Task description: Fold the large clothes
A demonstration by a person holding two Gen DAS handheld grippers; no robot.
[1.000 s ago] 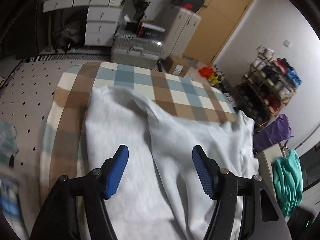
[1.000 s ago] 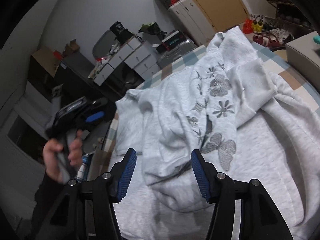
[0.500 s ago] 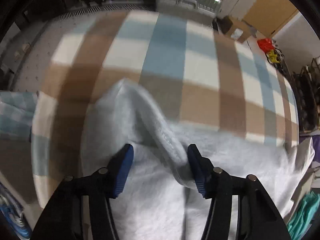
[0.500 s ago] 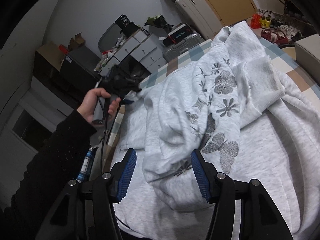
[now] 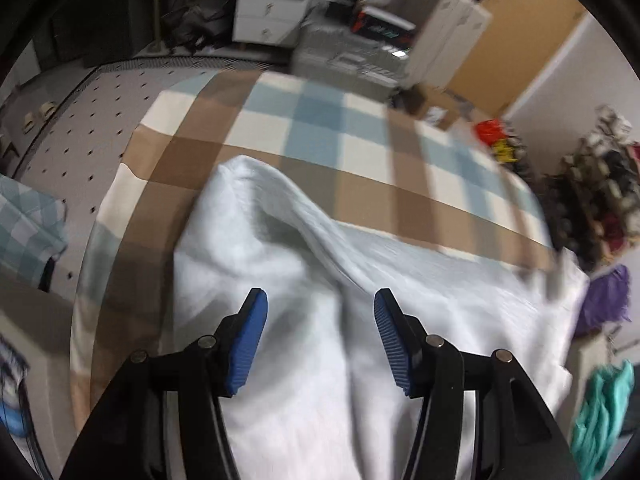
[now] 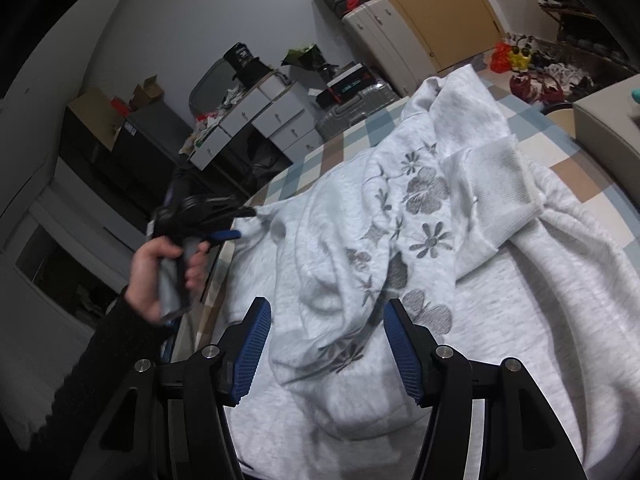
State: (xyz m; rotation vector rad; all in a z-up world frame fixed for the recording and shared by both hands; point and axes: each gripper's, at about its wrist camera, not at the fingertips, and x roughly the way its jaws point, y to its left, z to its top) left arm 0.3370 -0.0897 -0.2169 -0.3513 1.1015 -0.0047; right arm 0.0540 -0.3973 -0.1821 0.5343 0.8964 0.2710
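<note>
The left gripper point(image 5: 320, 336) is seen parted, recently narrowed, over a white sweatshirt point(image 5: 304, 264) fold at centre; the right gripper point(image 6: 326, 344) is held wide above embroidered fabric.

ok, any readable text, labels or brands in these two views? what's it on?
None legible.
Black box on the suitcase: has a lit strip, too small to read.
Black box in the left view: markings blurred.
Sweatshirt: embroidered flowers and butterflies only, no words.
</note>
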